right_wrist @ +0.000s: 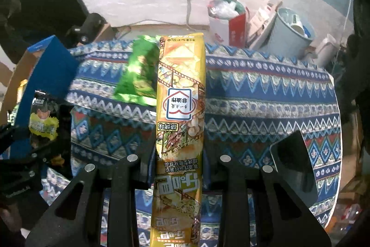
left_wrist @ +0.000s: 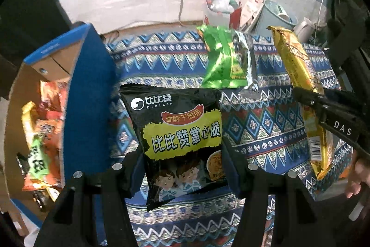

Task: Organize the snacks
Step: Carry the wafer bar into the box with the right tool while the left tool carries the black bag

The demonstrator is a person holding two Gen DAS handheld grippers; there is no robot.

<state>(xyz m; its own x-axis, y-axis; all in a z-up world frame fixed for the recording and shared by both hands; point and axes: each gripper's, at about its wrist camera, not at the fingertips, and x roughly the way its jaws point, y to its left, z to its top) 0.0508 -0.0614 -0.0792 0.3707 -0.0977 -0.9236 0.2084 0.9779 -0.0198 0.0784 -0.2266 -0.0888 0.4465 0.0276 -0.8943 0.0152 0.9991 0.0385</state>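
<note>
A black noodle-snack bag (left_wrist: 182,143) is clamped in the left gripper (left_wrist: 182,175) above the patterned tablecloth (left_wrist: 266,126); a long yellow snack packet (right_wrist: 180,108) is pinched in the right gripper (right_wrist: 179,168). A green snack bag (left_wrist: 222,59) is left lying on the cloth; more packets are seen in the blue-edged cardboard box (left_wrist: 90,85) at the left.

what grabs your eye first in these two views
The black noodle-snack packet fills the left wrist view, pinched in the left gripper. The long yellow snack packet stands clamped in the right gripper. Behind them a green snack bag lies on the patterned tablecloth.
</note>
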